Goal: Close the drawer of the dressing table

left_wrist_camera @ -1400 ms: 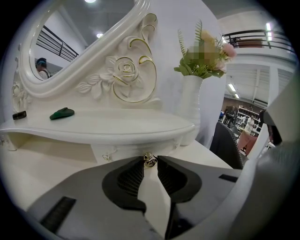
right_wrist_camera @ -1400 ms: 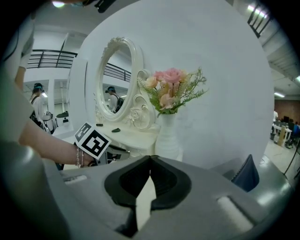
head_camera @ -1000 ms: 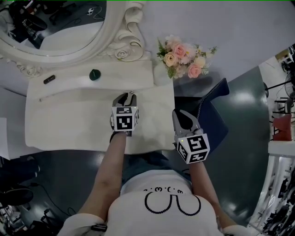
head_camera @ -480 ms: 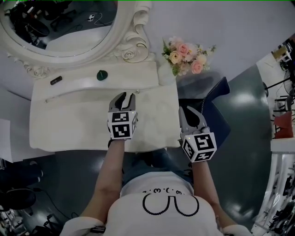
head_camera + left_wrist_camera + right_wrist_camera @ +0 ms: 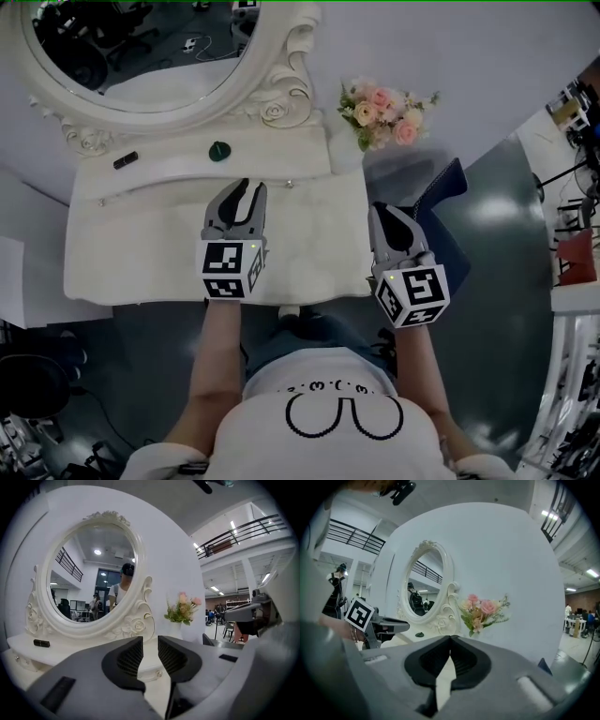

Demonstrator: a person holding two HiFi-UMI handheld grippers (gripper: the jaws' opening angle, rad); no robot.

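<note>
Both empty: left gripper [image 5: 248, 188] jaws part-open, closing on nothing; right gripper [image 5: 383, 210] pinched closed, off the dressing table's [image 5: 112, 272] right edge. Drawer front [image 5: 178, 187] runs crosswise, dead ahead of the left, the nearer one.

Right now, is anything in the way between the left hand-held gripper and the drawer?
Nothing visible is in the way. The left hand-held gripper hangs in front of the dressing table, its jaws closing with nothing between them. Its own view looks through the gap straight at the drawer knob, with only air before it.

A pink bouquet [image 5: 384, 111] stands near a dark blue chair [image 5: 448, 220].
</note>
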